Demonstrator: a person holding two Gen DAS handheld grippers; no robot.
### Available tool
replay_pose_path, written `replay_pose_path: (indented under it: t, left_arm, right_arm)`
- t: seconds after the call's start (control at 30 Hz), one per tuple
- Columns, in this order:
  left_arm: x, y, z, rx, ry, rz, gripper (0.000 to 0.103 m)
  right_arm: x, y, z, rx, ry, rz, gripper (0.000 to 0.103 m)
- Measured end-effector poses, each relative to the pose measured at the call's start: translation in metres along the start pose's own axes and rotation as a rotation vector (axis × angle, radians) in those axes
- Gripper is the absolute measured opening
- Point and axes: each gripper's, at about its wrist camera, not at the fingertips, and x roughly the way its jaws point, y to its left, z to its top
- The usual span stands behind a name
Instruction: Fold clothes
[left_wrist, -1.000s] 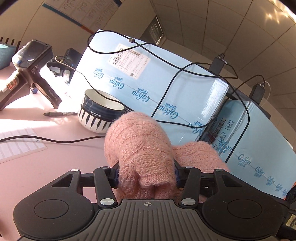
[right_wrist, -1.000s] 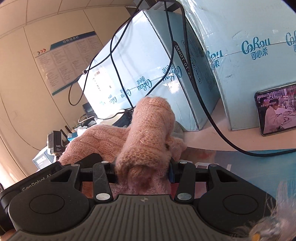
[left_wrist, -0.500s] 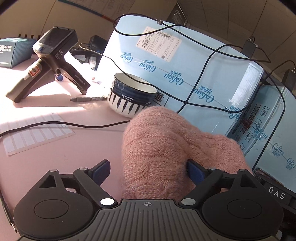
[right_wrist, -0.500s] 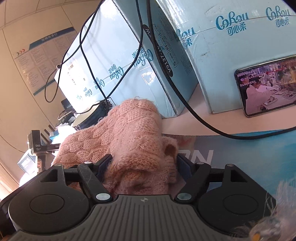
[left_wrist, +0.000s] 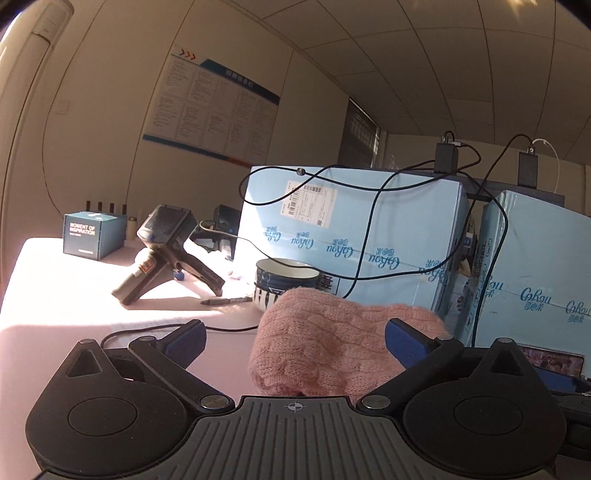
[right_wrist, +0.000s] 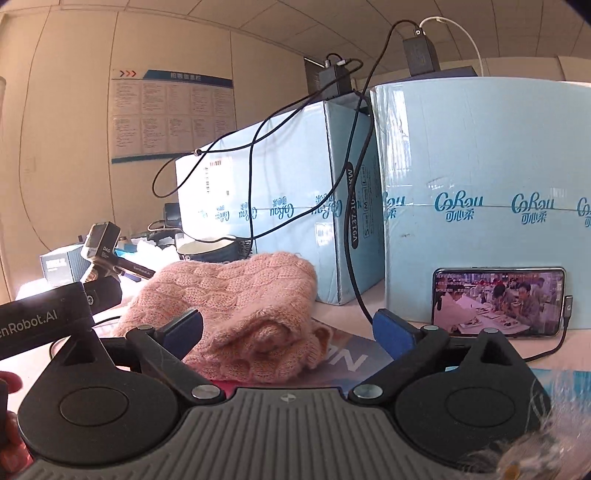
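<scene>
The pink cable-knit sweater (right_wrist: 236, 295) lay folded into a thick bundle on the pale tabletop (left_wrist: 66, 295), just in front of the light-blue cardboard boxes (right_wrist: 280, 206) and a dark patterned bowl (left_wrist: 284, 280). The jaws of the left gripper (left_wrist: 293, 338) had just been opening and stood spread wide, pads clear of the knit, with the bundle's end between them. The right gripper (right_wrist: 288, 330) had likewise just been opening; its jaws were spread either side of the bundle's near end, not pressing it. The fold looked essentially finished and released; what remained was probably tidying the loose cuff, or moving on to another garment.
</scene>
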Motion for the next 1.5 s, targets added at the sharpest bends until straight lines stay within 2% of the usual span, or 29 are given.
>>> replay_pose_path:
  t: [0.13,0.3,0.4,0.53,0.7,1.5]
  left_arm:
    - [-0.01,-0.002,-0.001,-0.003,-0.043,0.036,0.103]
    - [-0.018,0.002,-0.004,-0.029,-0.06,0.142,0.103]
    - [-0.016,-0.006,-0.005,0.019,-0.042,0.158,0.103]
    - [-0.017,-0.019,-0.007,0.116,-0.09,0.173,0.103]
    - [-0.017,-0.024,-0.008,0.154,-0.101,0.169,0.103]
    - [-0.017,-0.025,-0.008,0.14,-0.112,0.159,0.103]
  right_arm:
    - [-0.007,-0.009,0.0,0.03,-0.024,-0.004,0.1]
    - [-0.018,-0.022,-0.003,0.104,-0.068,-0.021,0.103]
    - [-0.025,-0.025,-0.004,0.118,-0.106,-0.014,0.103]
    - [-0.033,-0.023,-0.005,0.102,-0.16,-0.006,0.103]
    - [-0.035,-0.019,-0.004,0.063,-0.205,-0.043,0.103]
    - [-0.03,-0.018,-0.004,0.059,-0.178,-0.025,0.103]
